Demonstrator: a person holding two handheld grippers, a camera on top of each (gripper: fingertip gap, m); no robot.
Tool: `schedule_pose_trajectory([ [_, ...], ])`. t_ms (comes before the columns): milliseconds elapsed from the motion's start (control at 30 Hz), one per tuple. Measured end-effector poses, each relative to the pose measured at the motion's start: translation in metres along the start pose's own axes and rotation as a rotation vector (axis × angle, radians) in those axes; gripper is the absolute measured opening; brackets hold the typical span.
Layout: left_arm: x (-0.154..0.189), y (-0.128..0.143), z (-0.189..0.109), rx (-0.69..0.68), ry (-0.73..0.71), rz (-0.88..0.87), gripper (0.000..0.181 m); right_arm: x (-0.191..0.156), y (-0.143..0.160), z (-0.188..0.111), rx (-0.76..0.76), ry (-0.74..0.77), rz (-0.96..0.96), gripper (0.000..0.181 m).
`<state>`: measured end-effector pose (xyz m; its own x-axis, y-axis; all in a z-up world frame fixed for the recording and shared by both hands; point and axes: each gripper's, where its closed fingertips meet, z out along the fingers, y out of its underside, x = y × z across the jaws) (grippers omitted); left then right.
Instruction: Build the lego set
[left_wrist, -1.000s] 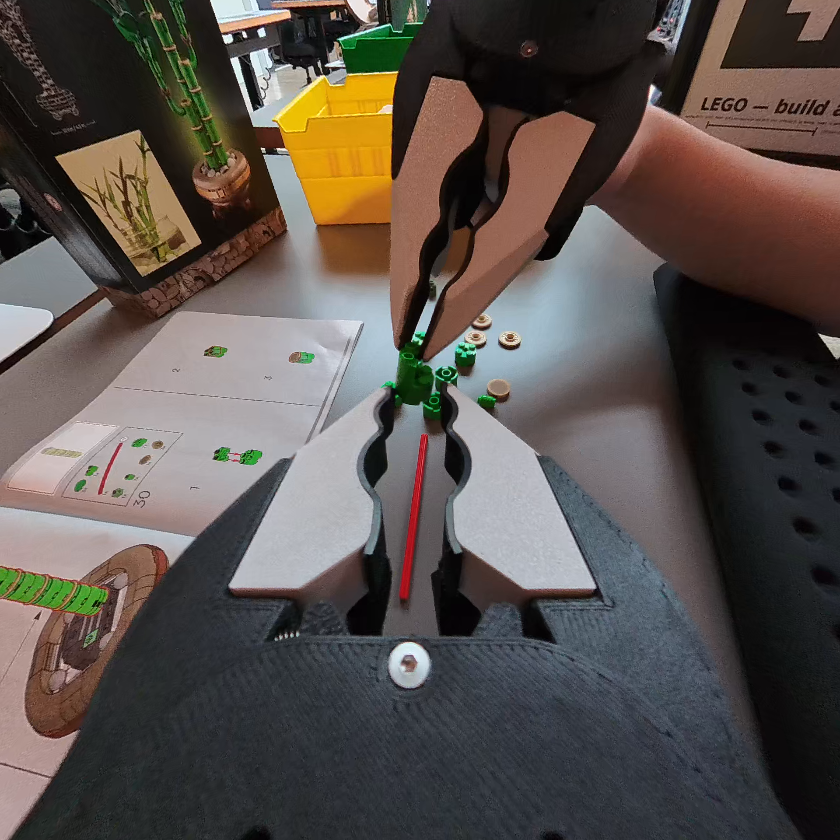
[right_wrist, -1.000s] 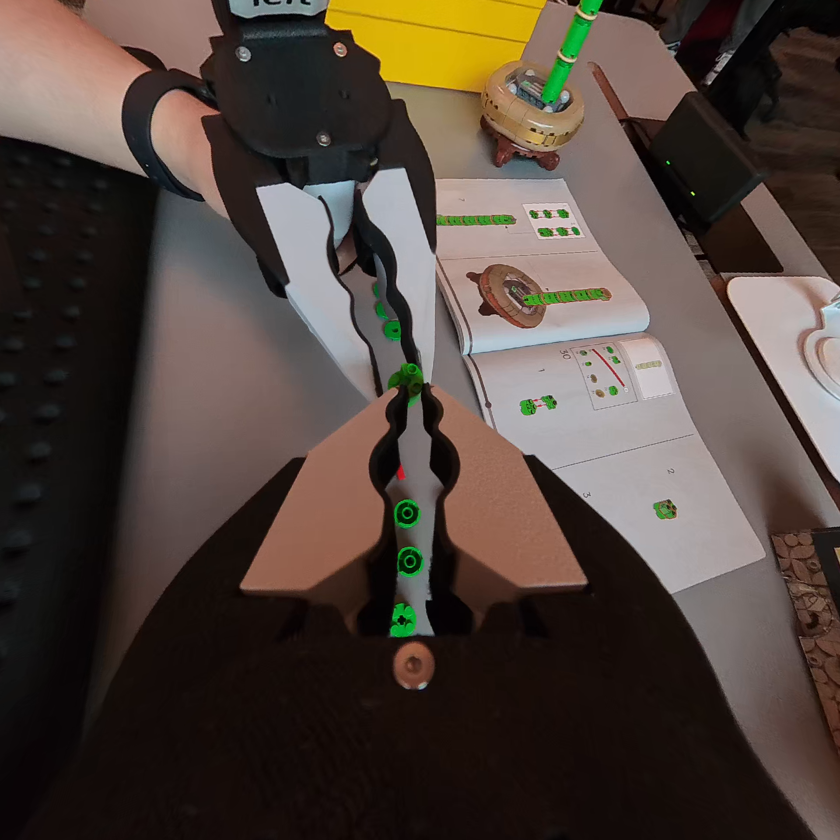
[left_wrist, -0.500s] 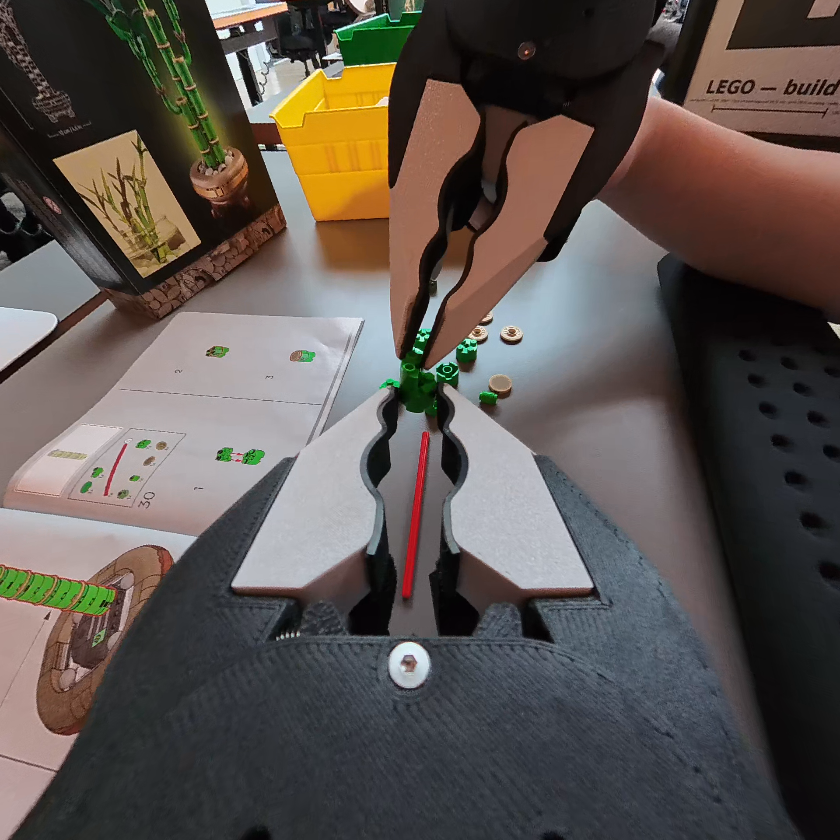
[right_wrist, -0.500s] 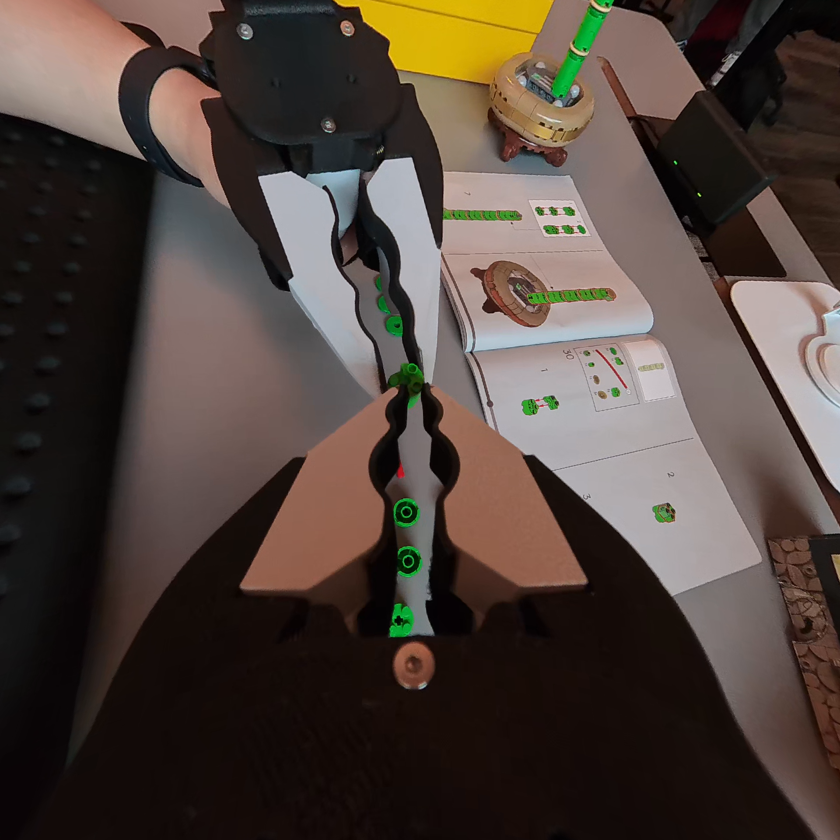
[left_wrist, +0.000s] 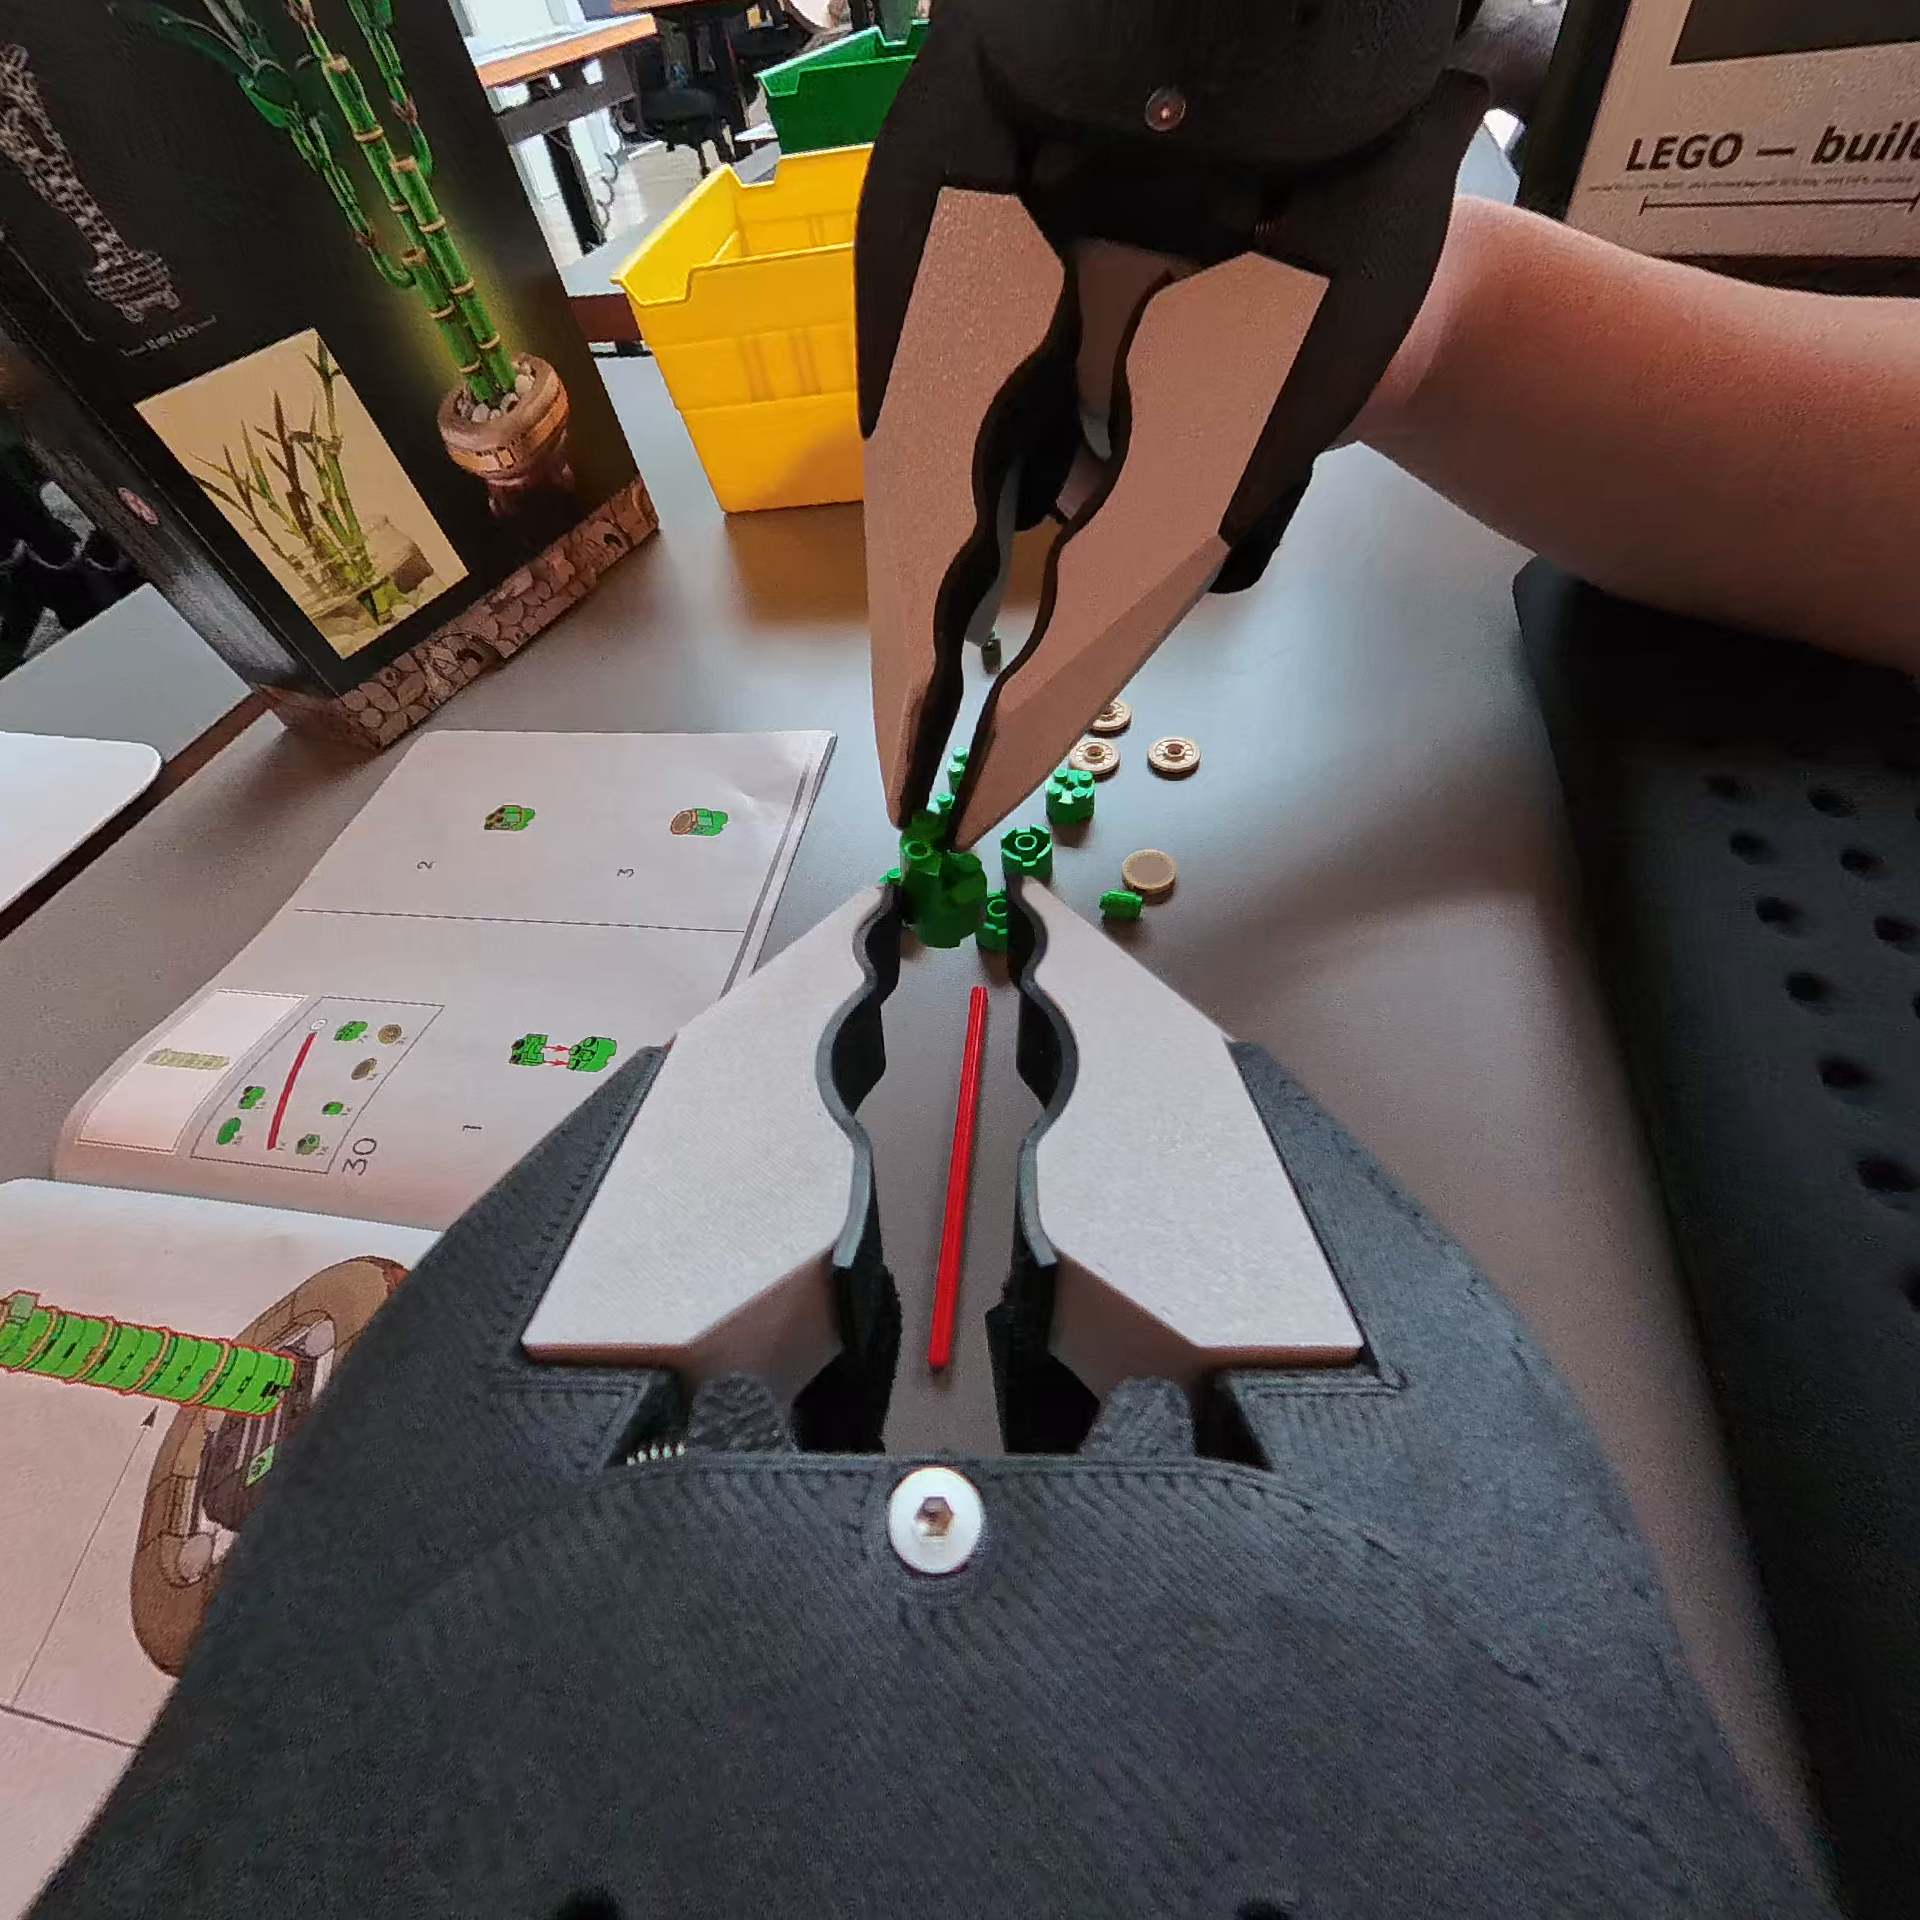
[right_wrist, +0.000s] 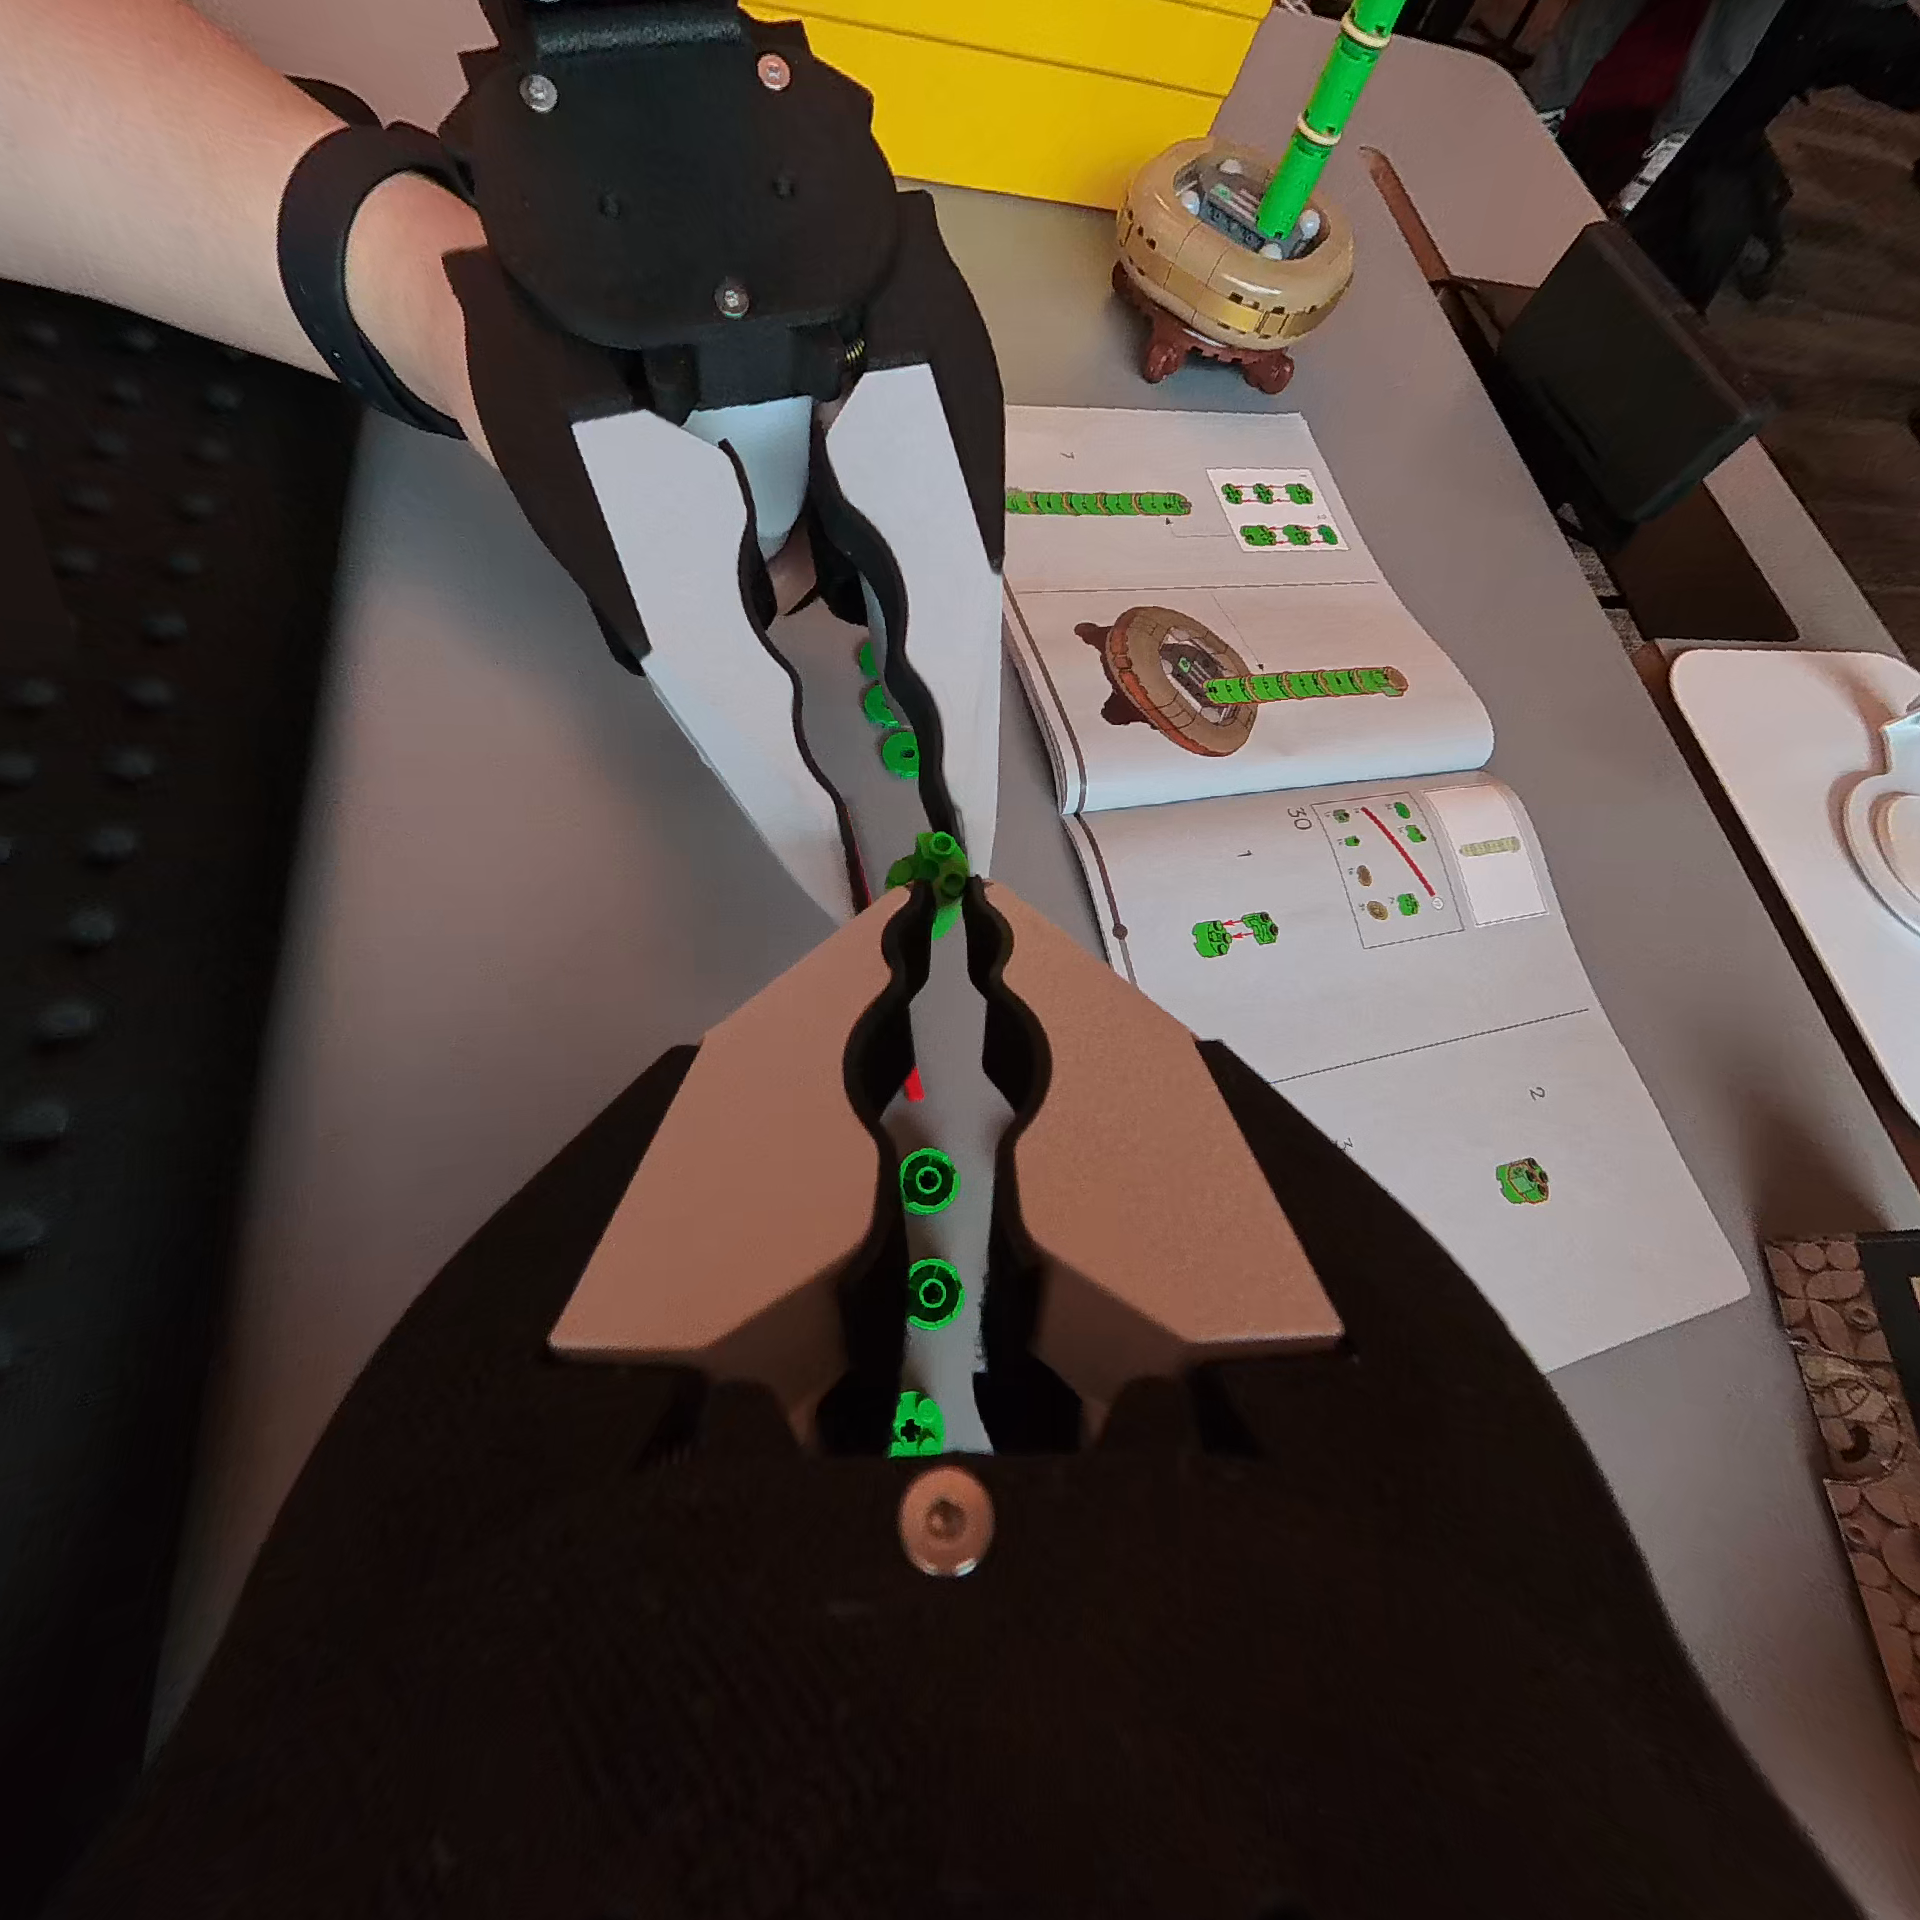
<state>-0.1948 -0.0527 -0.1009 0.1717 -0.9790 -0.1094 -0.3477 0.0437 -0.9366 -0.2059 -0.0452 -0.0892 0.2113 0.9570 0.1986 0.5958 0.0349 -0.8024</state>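
Note:
My left gripper (left_wrist: 951, 902) is shut on a green round brick (left_wrist: 940, 899) just above the grey table (left_wrist: 1351, 1039). My right gripper (left_wrist: 930, 823) comes down from above, shut on a small green piece (left_wrist: 925, 831) that it holds against the top of that brick. In the right wrist view my right gripper (right_wrist: 943, 899) meets the left gripper (right_wrist: 920, 883) at the green pieces (right_wrist: 938, 862). A red rod (left_wrist: 961, 1174) lies on the table under the left fingers.
Loose green pieces (left_wrist: 1027, 852) and tan round tiles (left_wrist: 1148, 871) lie just beyond the tips. More green rounds (right_wrist: 928, 1181) lie under the right gripper. Around stand an open instruction booklet (left_wrist: 520, 914), the set's box (left_wrist: 260, 364), a yellow bin (left_wrist: 769, 343), a black perforated mat (left_wrist: 1766, 1039) and the pot model with its green stalk (right_wrist: 1231, 260). The grippers are tip to tip, or close to it.
Both grippers stay shut with their tips together at the green pieces. The joined pair has shifted only slightly. The loose parts have not moved.

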Motion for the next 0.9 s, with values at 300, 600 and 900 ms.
schedule_pose_trajectory([
  [300,-0.003,0.004,0.001,-0.022,-0.021,0.006,0.015,0.0,-0.002,0.0,0.01,-0.002,0.005,0.005],
  [600,-0.008,0.001,-0.002,-0.028,-0.058,0.028,0.014,0.004,-0.005,-0.001,0.045,0.016,0.014,0.019],
  [900,-0.098,0.005,-0.061,0.048,-0.345,-0.211,0.014,0.074,0.014,-0.055,0.062,0.379,0.052,0.024],
])
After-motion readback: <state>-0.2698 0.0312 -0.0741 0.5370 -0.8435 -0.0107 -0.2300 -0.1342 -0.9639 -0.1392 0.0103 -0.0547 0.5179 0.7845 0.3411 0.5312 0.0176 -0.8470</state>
